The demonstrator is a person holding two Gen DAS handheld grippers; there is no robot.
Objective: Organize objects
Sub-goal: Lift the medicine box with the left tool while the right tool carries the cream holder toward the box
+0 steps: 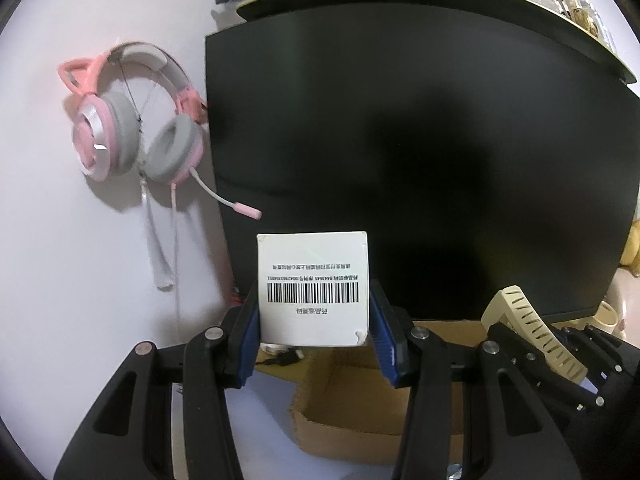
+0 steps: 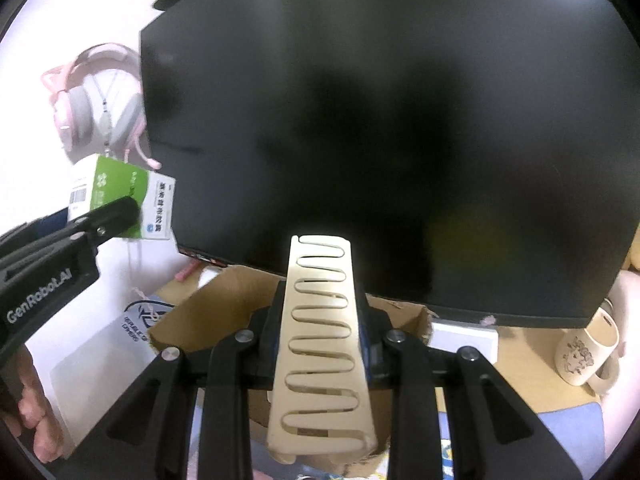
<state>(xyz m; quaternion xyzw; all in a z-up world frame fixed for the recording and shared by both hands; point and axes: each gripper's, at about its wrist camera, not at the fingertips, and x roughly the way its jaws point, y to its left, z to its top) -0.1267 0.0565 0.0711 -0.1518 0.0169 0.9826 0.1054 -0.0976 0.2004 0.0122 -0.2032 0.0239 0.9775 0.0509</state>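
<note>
Your left tool (image 1: 314,316) is clamped on a small white box (image 1: 313,288), its blue pads pressing the box's two sides; the face toward you carries a barcode and small print too fine to read. From the right wrist view the same box shows a green and white side panel, and the tool's dark finger covers part of it. Your right tool (image 2: 320,320) is closed on a cream hair clip (image 2: 318,344) with a wavy slotted face; the clip hides the pads almost entirely, so you see only slivers of blue at its edges, and its near end runs down out of clear sight.

Both things hang above an open cardboard box (image 2: 224,304) on the counter (image 2: 528,360), whose inside is mostly blocked by the tools. A large black monitor (image 1: 400,160) fills the background, its screen dark and featureless. A pink headset (image 1: 132,116) with cat ears hangs on the wall to the left. A cream mug (image 2: 584,356) stands at the right, partly cut off by the lens edge. Part of a hand (image 2: 36,408) shows at the lower left edge.
</note>
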